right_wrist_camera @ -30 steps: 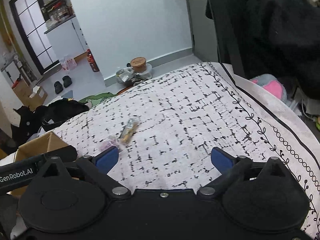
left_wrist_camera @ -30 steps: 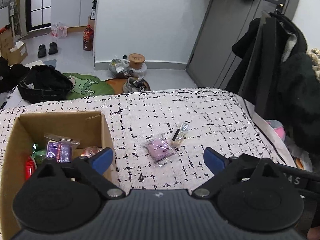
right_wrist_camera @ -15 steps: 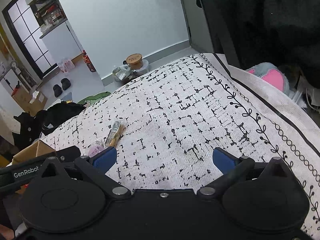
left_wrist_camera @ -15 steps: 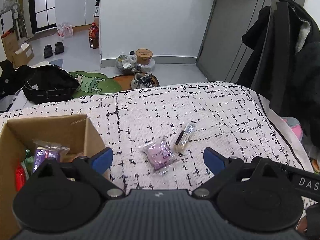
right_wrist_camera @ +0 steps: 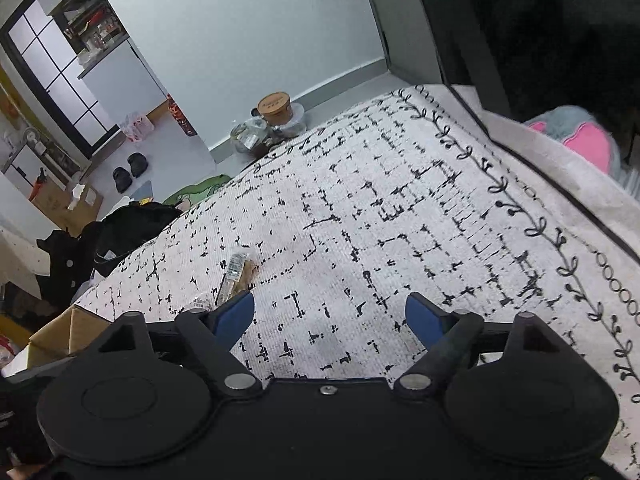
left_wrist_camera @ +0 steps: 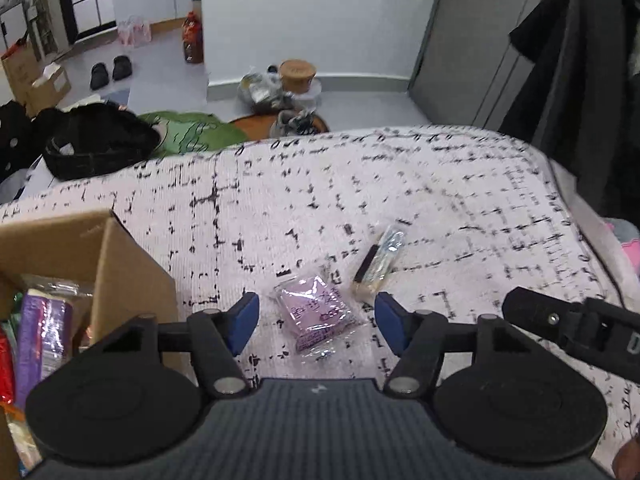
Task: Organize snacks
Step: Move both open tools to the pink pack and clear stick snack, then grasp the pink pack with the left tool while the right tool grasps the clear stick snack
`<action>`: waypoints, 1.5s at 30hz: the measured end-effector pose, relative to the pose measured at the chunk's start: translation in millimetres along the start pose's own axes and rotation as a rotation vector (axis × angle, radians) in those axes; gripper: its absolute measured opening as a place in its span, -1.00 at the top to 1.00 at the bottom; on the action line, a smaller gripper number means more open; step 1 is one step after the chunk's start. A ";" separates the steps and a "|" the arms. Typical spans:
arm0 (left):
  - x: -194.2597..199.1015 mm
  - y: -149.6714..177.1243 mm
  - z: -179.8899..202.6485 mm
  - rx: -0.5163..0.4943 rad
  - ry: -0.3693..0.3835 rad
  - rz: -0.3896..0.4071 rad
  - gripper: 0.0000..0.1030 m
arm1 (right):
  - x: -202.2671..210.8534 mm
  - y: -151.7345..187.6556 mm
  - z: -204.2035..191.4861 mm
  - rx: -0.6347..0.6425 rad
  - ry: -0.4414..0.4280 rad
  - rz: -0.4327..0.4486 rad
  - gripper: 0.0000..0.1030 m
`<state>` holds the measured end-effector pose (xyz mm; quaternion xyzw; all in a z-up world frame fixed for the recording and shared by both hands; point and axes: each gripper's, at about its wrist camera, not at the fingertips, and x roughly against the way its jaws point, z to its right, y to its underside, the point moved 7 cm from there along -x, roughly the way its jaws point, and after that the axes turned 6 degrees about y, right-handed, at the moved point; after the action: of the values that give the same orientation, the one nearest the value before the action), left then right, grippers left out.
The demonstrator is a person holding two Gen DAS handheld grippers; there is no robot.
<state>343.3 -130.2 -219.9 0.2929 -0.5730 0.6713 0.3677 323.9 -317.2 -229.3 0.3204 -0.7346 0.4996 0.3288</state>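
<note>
A purple snack packet [left_wrist_camera: 314, 312] in clear wrap lies on the patterned white cloth [left_wrist_camera: 360, 184]. My left gripper [left_wrist_camera: 316, 318] hovers around it, its jaws closing; the packet lies between the blue pads, which stand apart from it. A clear-wrapped snack bar [left_wrist_camera: 380, 260] lies just beyond, to the right. The right wrist view shows that snack bar [right_wrist_camera: 238, 274] to the left of my right gripper [right_wrist_camera: 330, 318]. Its jaws are closing over bare cloth with nothing between them. A cardboard box [left_wrist_camera: 120, 264] at the left holds several wrapped snacks [left_wrist_camera: 40, 332].
The right gripper's black body [left_wrist_camera: 576, 332] reaches in at the right of the left wrist view. Beyond the cloth's far edge lie a black bag [left_wrist_camera: 96, 144], a green mat [left_wrist_camera: 192, 132], shoes and jars on the floor. Dark coats [left_wrist_camera: 580, 80] hang at the right.
Both grippers have come down and closer to the cloth, and both pairs of jaws have narrowed. The purple packet now lies between the left pads.
</note>
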 end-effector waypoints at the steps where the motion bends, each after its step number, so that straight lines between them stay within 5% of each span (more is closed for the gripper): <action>1: -3.4 0.6 -0.9 0.004 -0.006 -0.009 -0.18 | -2.5 0.4 -0.1 -0.002 0.001 -0.005 -0.59; 7: -18.1 1.6 -2.3 0.023 -0.005 -0.037 -0.07 | -16.0 1.6 -4.4 -0.008 -0.013 -0.031 -0.57; 11: -21.9 -0.4 -3.5 0.032 -0.015 -0.040 0.35 | -24.1 1.3 -12.0 -0.011 -0.031 -0.041 -0.48; 13: -18.7 -2.9 -4.5 0.032 -0.020 -0.034 0.41 | -28.4 0.6 -15.4 -0.020 -0.047 -0.048 -0.41; 26: 13.0 -28.5 -12.4 0.010 -0.047 0.077 0.45 | -49.6 -5.7 -39.6 -0.044 -0.106 -0.084 -0.13; 38: 23.0 -37.2 -38.6 0.083 -0.060 0.131 0.45 | -76.1 -7.9 -75.1 -0.031 -0.122 -0.153 -0.09; 42: 24.9 -34.7 -41.8 0.097 -0.057 0.127 0.45 | -77.1 -3.6 -82.6 0.029 -0.079 -0.160 0.63; 45: 30.4 -33.2 -37.3 0.086 -0.040 0.132 0.45 | -71.5 -3.1 -77.8 0.011 -0.071 -0.162 0.65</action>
<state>355.0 -86.2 -183.2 0.2833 -0.5689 0.7122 0.2982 380.5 -234.4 -263.0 0.3980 -0.7146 0.4639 0.3402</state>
